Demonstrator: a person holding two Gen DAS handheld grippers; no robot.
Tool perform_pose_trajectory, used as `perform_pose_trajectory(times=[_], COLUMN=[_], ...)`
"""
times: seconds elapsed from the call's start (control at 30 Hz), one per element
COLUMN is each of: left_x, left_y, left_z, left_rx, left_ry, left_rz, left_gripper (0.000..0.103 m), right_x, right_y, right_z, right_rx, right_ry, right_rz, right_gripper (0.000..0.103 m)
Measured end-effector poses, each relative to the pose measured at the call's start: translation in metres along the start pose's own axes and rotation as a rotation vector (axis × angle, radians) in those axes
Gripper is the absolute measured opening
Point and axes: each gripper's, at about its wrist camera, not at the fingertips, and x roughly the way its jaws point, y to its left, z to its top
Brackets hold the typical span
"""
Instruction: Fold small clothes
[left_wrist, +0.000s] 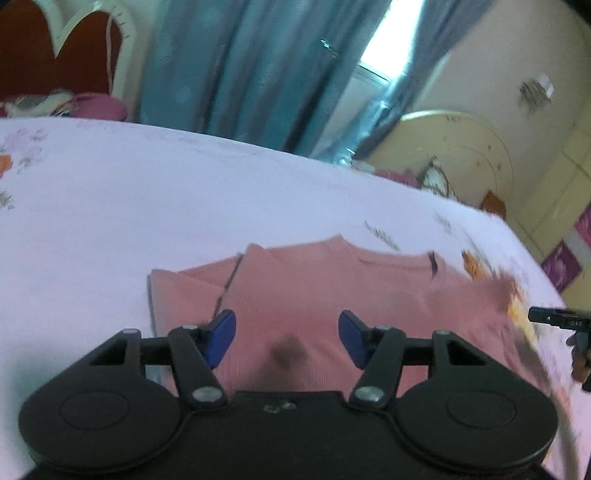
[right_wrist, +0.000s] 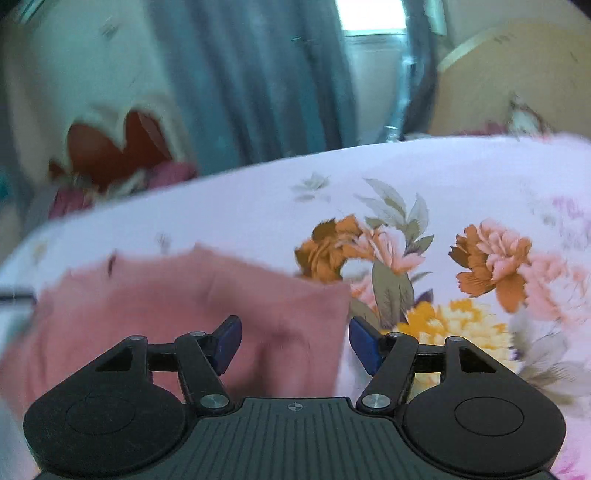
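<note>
A small pink garment lies flat on the bed sheet, its left part folded over with a dark seam line. It also shows in the right wrist view, with its right edge near the flower print. My left gripper is open and empty, hovering over the garment's near middle. My right gripper is open and empty over the garment's right edge. The right gripper also shows at the right border of the left wrist view. Both views are blurred.
The bed sheet is pale lilac with orange and pink flower prints. Teal curtains and a bright window hang behind the bed. A red and white headboard stands at the left, a beige round-topped panel at the right.
</note>
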Motion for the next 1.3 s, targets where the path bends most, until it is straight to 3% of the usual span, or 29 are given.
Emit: perform_pose_trajectory(times=[0.1,0.23,0.27,0.3,0.33,0.43,0.47,0.5,0.67,0.73,0.83,0.87,0.93,0.97,1.0,1.03,1.07,1.13,1.17,1.3], left_x=[0.012,0.029,0.031,0.034,0.036,0.046,0.046,0.047,0.024,0.030,0.046,0.044,0.036,0.033,0.031,0.035,0.042,0.043,0.041,0.022], left_y=[-0.004,-0.001,0.001,0.002,0.003,0.005,0.004,0.005,0.013,0.012,0.009,0.006,0.000,0.000,-0.001,-0.001,0.002,0.002,0.002,0.003], left_z=[-0.002,0.014,0.017,0.020,0.023,0.029,0.030,0.030,0.019,0.019,0.018,0.018,0.018,0.018,0.017,0.017,0.018,0.016,0.015,0.007], left_rx=[0.007,-0.020,-0.024,-0.024,-0.021,-0.017,0.002,0.009,-0.033,-0.034,-0.047,-0.041,-0.018,-0.007,0.003,0.014,0.013,0.014,0.007,-0.017], left_ry=[0.005,-0.009,-0.011,-0.014,-0.010,0.046,0.051,0.052,-0.094,-0.090,-0.043,-0.048,-0.056,-0.070,-0.080,-0.065,-0.010,-0.009,-0.015,-0.095], left_rz=[0.028,0.065,0.070,0.074,0.071,0.064,0.069,0.065,0.073,0.103,0.121,0.121,0.131,0.153,0.178,0.198,0.176,0.156,0.139,0.128], left_gripper=[0.060,0.055,0.055,0.053,0.052,0.030,0.010,0.001,0.000,0.000,0.000,0.001,0.015,0.045,0.068,0.062,0.035,0.019,0.014,0.013], right_x=[0.020,0.062,0.074,0.080,0.087,0.092,0.091,0.089,0.062,0.061,0.092,0.094,0.088,0.085,0.083,0.084,0.087,0.089,0.086,0.074], right_y=[0.012,0.015,0.016,0.018,0.018,0.021,0.023,0.025,0.026,0.024,0.024,0.024,0.022,0.022,0.020,0.018,0.015,0.017,0.020,0.029], right_z=[-0.004,0.020,0.025,0.029,0.032,0.037,0.037,0.037,0.037,0.039,0.033,0.029,0.029,0.030,0.030,0.030,0.029,0.030,0.031,0.029], right_rx=[-0.071,-0.025,-0.034,-0.039,-0.038,-0.054,-0.059,-0.067,-0.063,-0.038,-0.035,-0.030,-0.008,-0.004,-0.003,0.001,0.008,0.011,0.000,-0.036], right_ry=[0.038,0.032,0.051,0.069,0.083,0.085,0.079,0.071,-0.069,-0.105,0.024,0.024,0.013,0.006,0.007,0.015,0.028,0.029,0.020,-0.027], right_rz=[-0.033,-0.052,-0.067,-0.072,-0.066,-0.058,-0.054,-0.058,-0.084,-0.082,-0.138,-0.145,-0.133,-0.124,-0.122,-0.120,-0.119,-0.124,-0.130,-0.127], right_gripper=[0.065,0.064,0.060,0.044,0.034,0.020,0.009,0.009,0.008,0.008,0.008,0.008,0.009,0.009,0.009,0.009,0.009,0.009,0.009,0.009])
